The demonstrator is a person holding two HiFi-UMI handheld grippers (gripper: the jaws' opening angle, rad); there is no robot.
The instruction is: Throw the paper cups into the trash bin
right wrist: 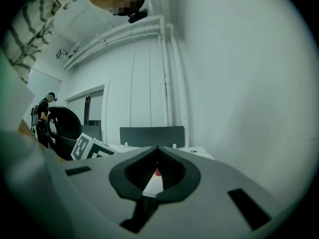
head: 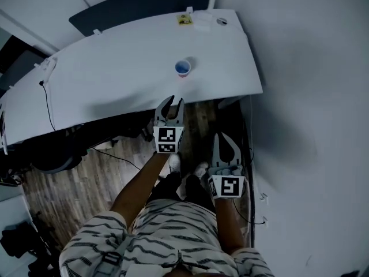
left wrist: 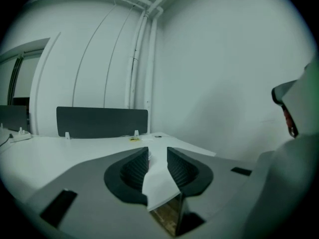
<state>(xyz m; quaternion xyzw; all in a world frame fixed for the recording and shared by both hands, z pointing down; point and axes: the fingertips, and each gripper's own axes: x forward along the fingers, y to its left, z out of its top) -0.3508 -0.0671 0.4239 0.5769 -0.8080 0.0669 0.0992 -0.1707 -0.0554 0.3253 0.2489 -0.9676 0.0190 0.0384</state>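
Note:
A paper cup (head: 183, 68) with a blue inside stands upright on the white table (head: 115, 62), near its front edge. My left gripper (head: 174, 100) hovers just short of that edge, in line with the cup, its jaws a little apart with nothing between them. In the left gripper view only a sliver of the cup (left wrist: 149, 156) shows past the left gripper (left wrist: 157, 151). My right gripper (head: 222, 137) hangs lower and nearer the person's body, over the floor. Seen in its own view, the right gripper (right wrist: 157, 149) has its jaws touching at the tips, empty. No trash bin shows.
A dark divider panel (head: 144, 4) runs along the table's far edge, with a small yellow item (head: 184, 19) near it. A black cable (head: 49, 105) crosses the table's left part. Dark equipment (head: 52, 154) sits under the table on the wooden floor. A white wall (head: 311, 97) closes the right.

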